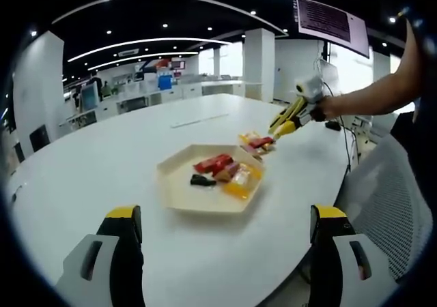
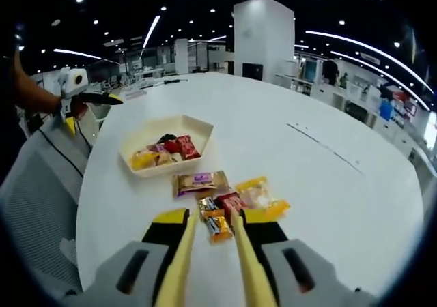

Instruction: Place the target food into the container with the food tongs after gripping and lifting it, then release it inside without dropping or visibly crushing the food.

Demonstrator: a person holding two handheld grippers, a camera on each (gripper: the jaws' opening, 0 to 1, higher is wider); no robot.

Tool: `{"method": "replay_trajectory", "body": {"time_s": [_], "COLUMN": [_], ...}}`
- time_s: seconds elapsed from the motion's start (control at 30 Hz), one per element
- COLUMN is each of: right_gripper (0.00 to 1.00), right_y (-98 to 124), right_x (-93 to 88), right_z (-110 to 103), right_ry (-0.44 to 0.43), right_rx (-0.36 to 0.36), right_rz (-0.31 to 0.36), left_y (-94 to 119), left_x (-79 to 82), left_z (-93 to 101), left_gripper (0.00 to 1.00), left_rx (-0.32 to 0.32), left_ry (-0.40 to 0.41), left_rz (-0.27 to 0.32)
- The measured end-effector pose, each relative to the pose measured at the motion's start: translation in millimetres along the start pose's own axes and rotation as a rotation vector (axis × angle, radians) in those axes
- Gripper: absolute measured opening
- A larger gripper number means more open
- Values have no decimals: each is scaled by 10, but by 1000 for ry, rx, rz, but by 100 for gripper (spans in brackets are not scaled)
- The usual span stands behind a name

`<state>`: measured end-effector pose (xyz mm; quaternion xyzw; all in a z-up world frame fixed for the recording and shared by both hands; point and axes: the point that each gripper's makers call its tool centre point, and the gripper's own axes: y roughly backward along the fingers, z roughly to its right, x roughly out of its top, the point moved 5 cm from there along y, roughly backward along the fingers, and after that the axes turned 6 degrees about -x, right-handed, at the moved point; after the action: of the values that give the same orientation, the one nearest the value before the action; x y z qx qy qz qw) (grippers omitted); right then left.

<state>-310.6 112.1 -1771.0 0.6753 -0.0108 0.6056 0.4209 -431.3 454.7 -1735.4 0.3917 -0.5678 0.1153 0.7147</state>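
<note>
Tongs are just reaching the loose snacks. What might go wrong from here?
1. The tongs straddle a small wrapped snack that touches the red packet; closing may pinch both or push one away.
2. The tray already holds several packets, so a drop near its rim could slide out.
3. A hard squeeze may crush the snack, and the slick wrapper might slip mid-lift.
</note>
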Motion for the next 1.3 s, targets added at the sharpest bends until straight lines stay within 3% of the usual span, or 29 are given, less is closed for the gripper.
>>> {"method": "replay_trajectory", "body": {"time_s": [0.47, 1.0, 1.3], "right_gripper": [27, 27, 22], "right_y": [-115, -191, -226], "right_x": [-138, -172, -178], "right_z": [-7, -40, -60], "right_ry": [10, 46, 2], "right_rx": [22, 22, -1], "right_rz": [-40, -75, -87], "left_y": [2, 0, -2], "left_x": [-4, -16, -16], "left_z": [-14, -19, -8], "left_gripper": [99, 99, 99], "left_rx": [7, 8, 5], "left_ry": [9, 14, 11], "left_rz": [-1, -9, -10]}}
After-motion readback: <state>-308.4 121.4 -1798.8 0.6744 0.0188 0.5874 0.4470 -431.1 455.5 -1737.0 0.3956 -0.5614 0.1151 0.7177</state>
